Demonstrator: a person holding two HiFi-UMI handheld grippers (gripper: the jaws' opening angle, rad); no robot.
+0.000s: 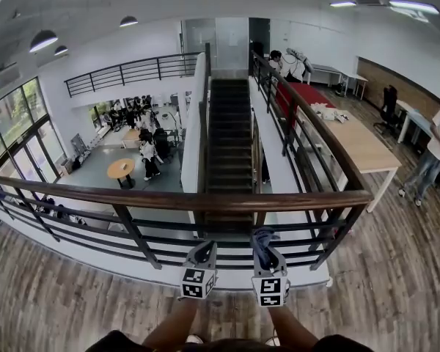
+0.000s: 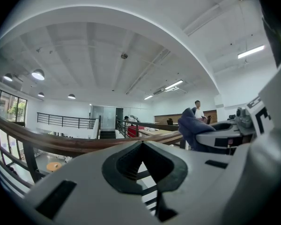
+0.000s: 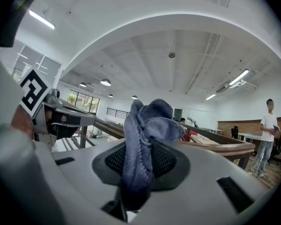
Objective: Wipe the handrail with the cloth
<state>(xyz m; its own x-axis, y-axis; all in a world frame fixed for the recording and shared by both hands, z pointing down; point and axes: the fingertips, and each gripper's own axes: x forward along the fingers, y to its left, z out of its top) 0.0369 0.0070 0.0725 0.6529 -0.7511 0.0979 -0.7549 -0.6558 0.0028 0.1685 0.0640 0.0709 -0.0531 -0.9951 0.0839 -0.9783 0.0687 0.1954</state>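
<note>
A brown wooden handrail (image 1: 205,199) tops a dark metal balustrade and curves across the head view in front of me. My right gripper (image 1: 264,249) is shut on a blue-grey cloth (image 1: 262,239), which sticks up from its jaws just below the rail. In the right gripper view the cloth (image 3: 143,144) fills the middle, with the handrail (image 3: 215,146) behind it. My left gripper (image 1: 202,252) hangs beside the right one, shut and holding nothing. The left gripper view shows the handrail (image 2: 65,143) beyond its jaws and the cloth (image 2: 192,125) at the right.
Beyond the rail a dark staircase (image 1: 229,138) drops to a lower floor with people and a round table (image 1: 121,169). A long wooden table (image 1: 356,141) stands to the right, with a person (image 1: 433,156) past it. The floor underfoot is wood plank.
</note>
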